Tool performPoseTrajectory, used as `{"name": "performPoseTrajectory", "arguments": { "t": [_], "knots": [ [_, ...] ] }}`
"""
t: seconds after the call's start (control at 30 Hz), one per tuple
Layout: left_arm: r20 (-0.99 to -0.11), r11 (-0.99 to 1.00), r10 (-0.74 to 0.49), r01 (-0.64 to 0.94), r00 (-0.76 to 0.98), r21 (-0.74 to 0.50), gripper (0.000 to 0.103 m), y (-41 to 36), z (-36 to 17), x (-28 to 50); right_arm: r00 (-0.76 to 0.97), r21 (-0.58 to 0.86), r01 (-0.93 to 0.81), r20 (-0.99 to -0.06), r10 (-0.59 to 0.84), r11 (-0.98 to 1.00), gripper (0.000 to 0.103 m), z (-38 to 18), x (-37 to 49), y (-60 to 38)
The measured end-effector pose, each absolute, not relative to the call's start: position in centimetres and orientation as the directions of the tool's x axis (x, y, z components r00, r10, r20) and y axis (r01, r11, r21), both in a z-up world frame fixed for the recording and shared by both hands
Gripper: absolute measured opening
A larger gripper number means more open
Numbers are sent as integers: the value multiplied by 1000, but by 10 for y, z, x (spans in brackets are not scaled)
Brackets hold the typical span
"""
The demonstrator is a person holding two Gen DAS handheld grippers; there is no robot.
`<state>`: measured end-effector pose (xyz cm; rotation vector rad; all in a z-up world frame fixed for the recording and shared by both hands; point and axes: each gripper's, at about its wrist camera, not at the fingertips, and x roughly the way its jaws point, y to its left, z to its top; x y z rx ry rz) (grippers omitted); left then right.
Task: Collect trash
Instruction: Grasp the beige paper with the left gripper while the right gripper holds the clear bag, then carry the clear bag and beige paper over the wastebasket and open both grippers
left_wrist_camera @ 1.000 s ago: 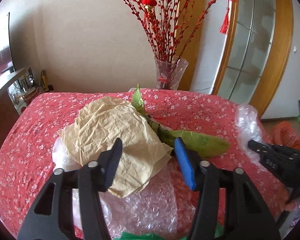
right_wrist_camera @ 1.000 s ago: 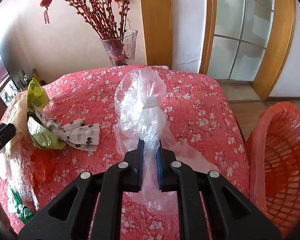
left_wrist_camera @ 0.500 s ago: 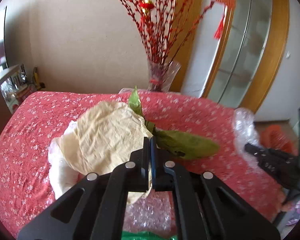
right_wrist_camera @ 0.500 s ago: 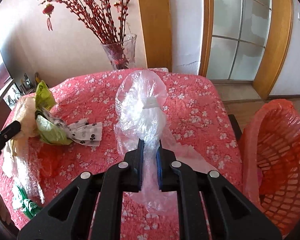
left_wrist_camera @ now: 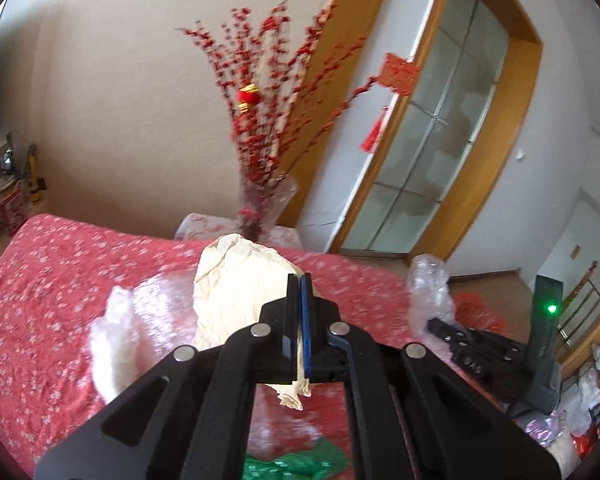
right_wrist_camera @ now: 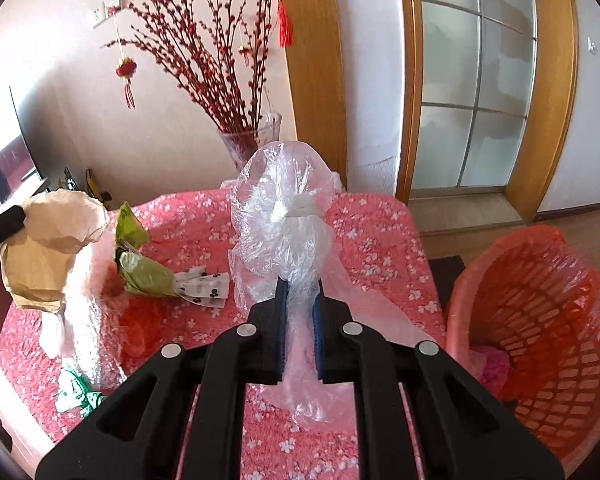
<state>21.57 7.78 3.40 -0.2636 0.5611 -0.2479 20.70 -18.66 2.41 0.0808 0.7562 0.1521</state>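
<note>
My left gripper (left_wrist_camera: pixel 299 280) is shut on a crumpled tan paper sheet (left_wrist_camera: pixel 236 284) and holds it up off the red flowered tablecloth (left_wrist_camera: pixel 52 280). In the right wrist view the same tan paper (right_wrist_camera: pixel 56 240) hangs at the far left, with bubble wrap (right_wrist_camera: pixel 88 312) trailing under it. My right gripper (right_wrist_camera: pixel 300 290) is shut on a clear plastic bag (right_wrist_camera: pixel 284 216), raised above the table. An orange basket (right_wrist_camera: pixel 540 320) lined with orange plastic stands on the floor to the right of the table.
A green wrapper (right_wrist_camera: pixel 144 276) and a white polka-dot paper (right_wrist_camera: pixel 202 286) lie on the cloth. Green plastic (right_wrist_camera: pixel 76 396) lies by the near left edge. A glass vase (right_wrist_camera: pixel 252 140) of red branches stands at the table's far edge.
The left jaws closed on the tan paper and lifted it, uncovering the green wrapper. The right gripper rose a little with the plastic bag still in it.
</note>
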Motion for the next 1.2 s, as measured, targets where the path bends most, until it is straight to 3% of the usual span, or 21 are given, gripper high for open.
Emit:
{"name": "performPoseTrajectory", "arguments": {
  "t": [0.43,1.2],
  "knots": [
    [-441,870,-485,364,755,-333,3,-17,55,217,765,134,-19,-636,101,991,11,49,178,-241],
    [-439,684,-725,632,531,-364,3,-204,37,215,767,164,294,-628,-130,942,11,51,117,-388]
  ]
}}
